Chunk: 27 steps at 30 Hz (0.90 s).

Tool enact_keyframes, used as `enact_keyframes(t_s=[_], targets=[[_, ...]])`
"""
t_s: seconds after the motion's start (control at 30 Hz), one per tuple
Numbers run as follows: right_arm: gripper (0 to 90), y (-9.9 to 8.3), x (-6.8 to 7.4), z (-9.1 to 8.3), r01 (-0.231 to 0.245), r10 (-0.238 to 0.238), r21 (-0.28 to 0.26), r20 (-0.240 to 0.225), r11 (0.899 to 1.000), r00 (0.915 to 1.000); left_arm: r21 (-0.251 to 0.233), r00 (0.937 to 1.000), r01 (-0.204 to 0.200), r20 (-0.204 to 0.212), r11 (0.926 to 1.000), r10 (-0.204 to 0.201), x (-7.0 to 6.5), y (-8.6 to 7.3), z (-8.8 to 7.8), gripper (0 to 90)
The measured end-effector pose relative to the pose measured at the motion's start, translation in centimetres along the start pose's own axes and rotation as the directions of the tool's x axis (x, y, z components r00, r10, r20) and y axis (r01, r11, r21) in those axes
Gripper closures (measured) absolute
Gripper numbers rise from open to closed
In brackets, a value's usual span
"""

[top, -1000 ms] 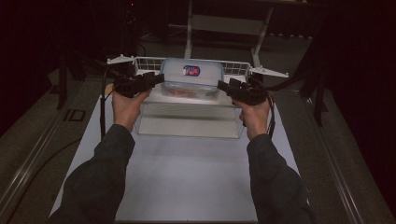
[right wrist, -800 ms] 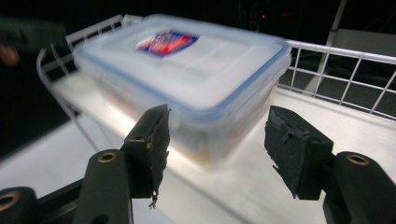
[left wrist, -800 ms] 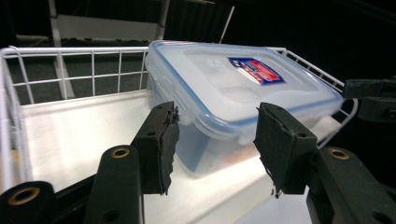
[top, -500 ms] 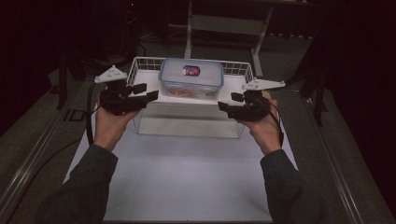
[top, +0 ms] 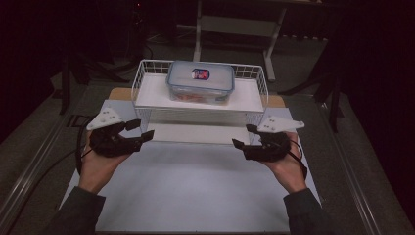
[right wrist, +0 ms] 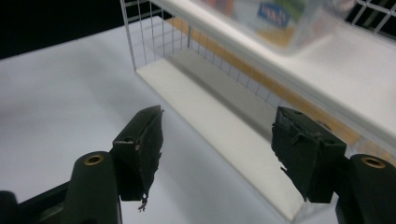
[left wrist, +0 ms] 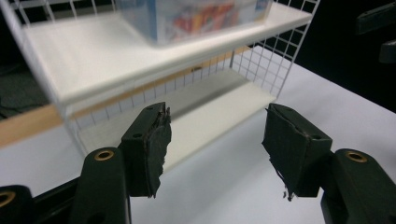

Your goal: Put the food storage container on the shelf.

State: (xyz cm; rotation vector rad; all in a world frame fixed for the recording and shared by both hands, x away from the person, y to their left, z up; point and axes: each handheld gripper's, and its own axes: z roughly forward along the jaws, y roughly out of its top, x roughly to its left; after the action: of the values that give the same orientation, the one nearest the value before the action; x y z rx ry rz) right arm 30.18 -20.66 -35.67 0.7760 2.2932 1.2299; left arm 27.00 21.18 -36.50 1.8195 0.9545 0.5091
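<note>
1. The clear lidded food box (top: 200, 81) stands on the top shelf of the white wire rack (top: 142, 78), at the middle of the table's far edge.
2. The left gripper (top: 139, 133) hovers over the white table (top: 195, 196) just in front of the rack's left front corner; its jaws have just been opening and stand apart, with nothing between them.
3. The right gripper (top: 243, 136) hangs by the rack's right front corner; its jaws have likewise just been opening and are wide and empty.
4. Both grippers are clear of the rack's wire and well apart from the food box.
5. Between the two hands and toward the table's near edge, the white surface lies bare.
6. In the left gripper view, the rack's lower shelf (left wrist: 219, 109) lies open behind the jaws.
</note>
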Motion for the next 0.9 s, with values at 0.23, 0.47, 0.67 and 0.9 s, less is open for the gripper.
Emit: enact_keyframes(t_s=[0.23, 0.47, 0.67, 0.9], targets=[[28.8, -4.2, 0.4, -1.5, -0.06, 0.06, -0.007, 0.001, 0.998, 0.9982, 0.028, 0.9994, 0.001, -0.036, 0.9996, 0.0, -0.4, -5.1, -1.2, 37.4], [25.9, -8.3, 0.7, -2.7, -0.122, 0.122, 0.004, 0.008, 0.992, 0.9925, 0.041, 0.9973, 0.059, -0.047, 0.9974, -0.057, 0.0, -9.3, -1.6, 33.3], [25.2, -10.9, 0.9, -3.5, -0.154, 0.154, -0.029, 0.02, 0.988, 0.9878, 0.051, 0.9938, 0.068, -0.092, 0.9963, -0.063, 0.2, -11.2, -1.9, 31.3], [26.2, -12.8, 1.1, -3.2, -0.155, 0.159, -0.061, 0.065, 0.986, 0.9852, 0.032, 0.9908, 0.081, -0.111, 0.9962, -0.077, 0.7, -12.3, -2.1, 30.5]])
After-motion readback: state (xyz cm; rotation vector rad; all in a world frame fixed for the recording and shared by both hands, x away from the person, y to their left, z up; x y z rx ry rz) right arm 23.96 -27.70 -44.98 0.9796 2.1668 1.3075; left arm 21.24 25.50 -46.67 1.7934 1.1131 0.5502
